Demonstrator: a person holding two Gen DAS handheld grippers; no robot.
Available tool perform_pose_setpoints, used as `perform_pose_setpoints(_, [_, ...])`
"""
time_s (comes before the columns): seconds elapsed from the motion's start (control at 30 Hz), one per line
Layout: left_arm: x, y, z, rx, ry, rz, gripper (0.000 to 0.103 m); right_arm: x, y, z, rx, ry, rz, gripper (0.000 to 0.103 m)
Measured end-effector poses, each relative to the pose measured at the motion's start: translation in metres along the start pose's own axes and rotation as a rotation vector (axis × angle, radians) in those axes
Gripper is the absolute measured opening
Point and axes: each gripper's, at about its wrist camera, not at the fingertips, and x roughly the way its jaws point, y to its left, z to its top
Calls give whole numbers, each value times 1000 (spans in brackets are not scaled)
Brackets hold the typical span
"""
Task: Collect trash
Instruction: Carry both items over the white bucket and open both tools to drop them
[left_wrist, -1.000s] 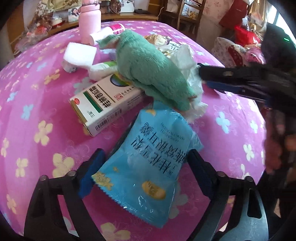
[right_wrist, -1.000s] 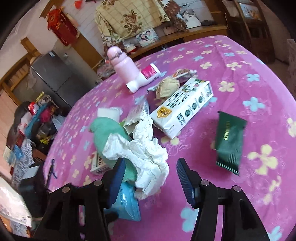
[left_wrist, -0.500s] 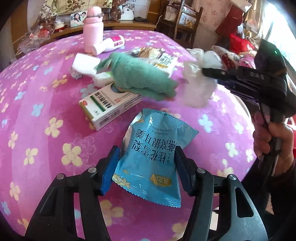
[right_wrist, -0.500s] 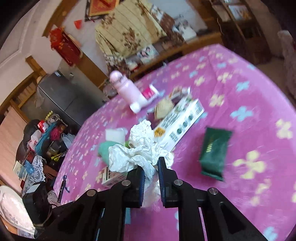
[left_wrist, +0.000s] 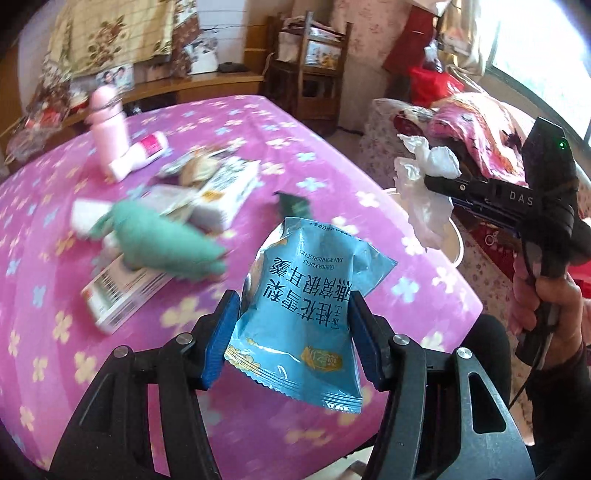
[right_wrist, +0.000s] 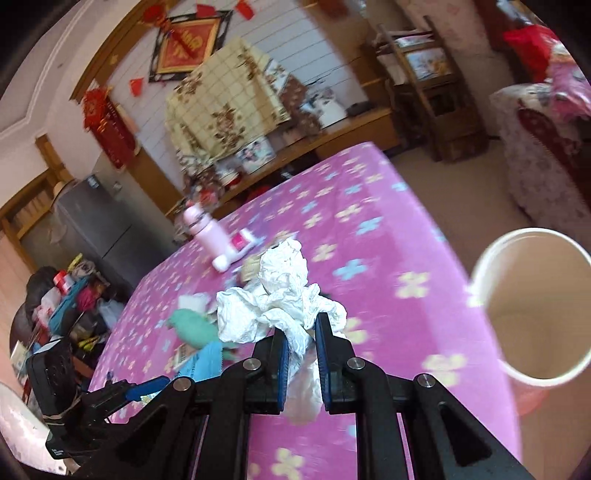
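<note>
Between the left gripper's (left_wrist: 291, 339) blue ribbed pads, a glossy blue snack packet (left_wrist: 306, 314) with crimped edges is clamped, lifted above the pink flowered tablecloth (left_wrist: 258, 122). Pinched tight in the right gripper (right_wrist: 300, 354), crumpled white tissue (right_wrist: 284, 299) hangs near a round white bin (right_wrist: 532, 306).

The right claw (right_wrist: 300, 345) pinches crumpled white tissue (right_wrist: 280, 295) — a white bin (right_wrist: 532, 306) stands open just right.
</note>
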Motion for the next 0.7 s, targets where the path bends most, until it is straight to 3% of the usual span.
perform_pose_setpoints(0.37, [59,-86,44,103,18,-42,58,-53,-88,11,84,-44,-185,13])
perform_pose_setpoints(0.7, [120,-148,80,132,68,-101,58,-56,-157,20,141,-30,-330,13])
